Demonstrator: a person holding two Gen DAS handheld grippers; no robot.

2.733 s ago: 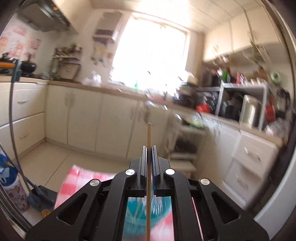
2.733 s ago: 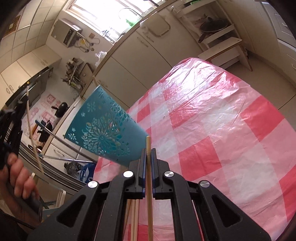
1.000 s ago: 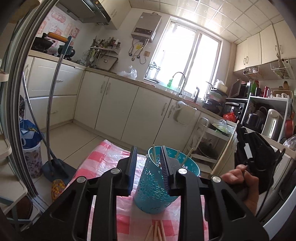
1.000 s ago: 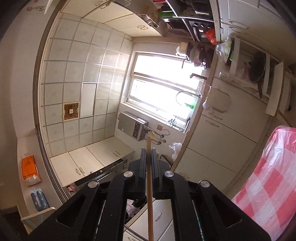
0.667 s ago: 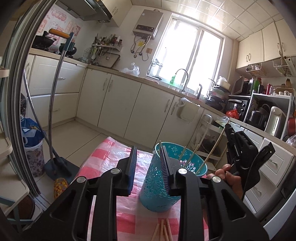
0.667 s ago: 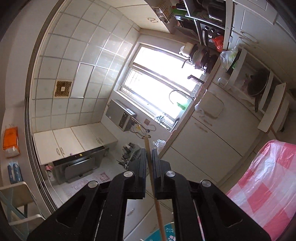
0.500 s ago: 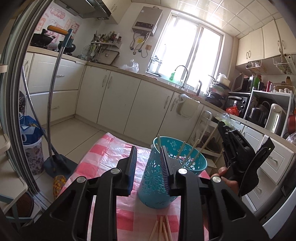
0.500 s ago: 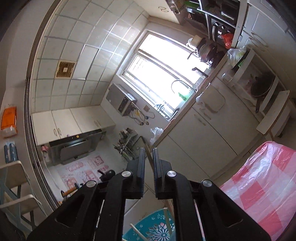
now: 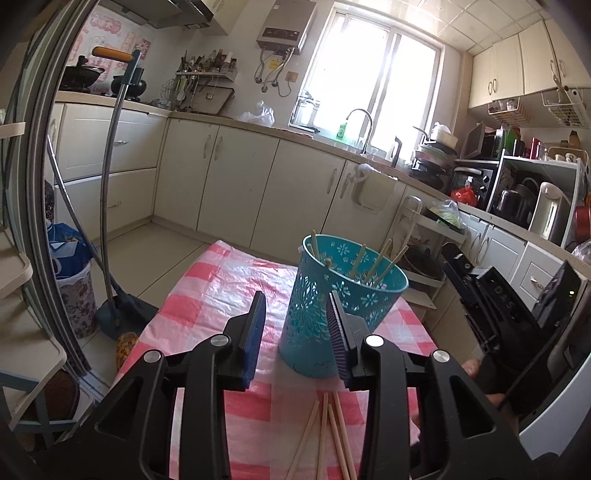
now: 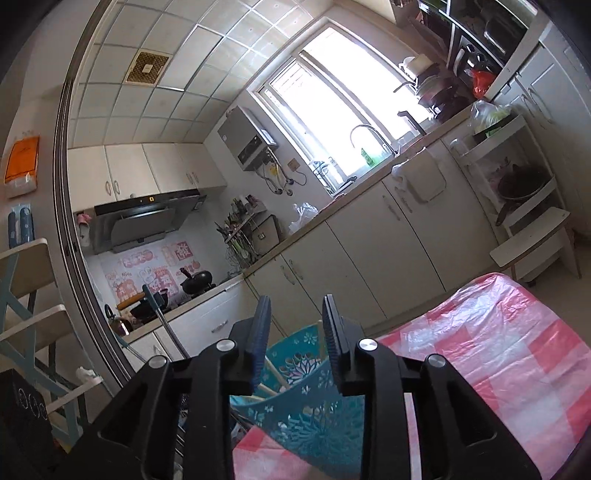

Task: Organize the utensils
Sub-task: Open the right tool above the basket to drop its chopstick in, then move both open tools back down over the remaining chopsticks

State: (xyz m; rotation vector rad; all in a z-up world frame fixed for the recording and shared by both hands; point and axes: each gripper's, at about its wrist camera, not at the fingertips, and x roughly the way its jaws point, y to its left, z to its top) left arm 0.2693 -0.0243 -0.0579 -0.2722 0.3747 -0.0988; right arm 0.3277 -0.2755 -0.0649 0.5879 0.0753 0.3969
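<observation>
I note several chopsticks (image 9: 356,264) in the teal holder (image 9: 332,306), four loose chopsticks (image 9: 325,435) outstanding; both grippers (image 9: 297,328) (image 10: 293,332) opening, empty.

You have a pink-and-white checked tablecloth (image 9: 207,291) covering the tabletop. Past its far edge a run of cream cabinets (image 9: 236,177) carries the counter, with a curved tap (image 9: 364,125) under the bright window (image 9: 373,77). A water heater (image 9: 286,24) hangs on the wall left of the window. Off the table's left edge, a dustpan (image 9: 122,314) with a long metal handle stands on the floor beside a flowered bin (image 9: 74,299). To your right, a white kettle (image 9: 552,214) sits on a shelf rack, a red bag (image 9: 466,195) near it.
</observation>
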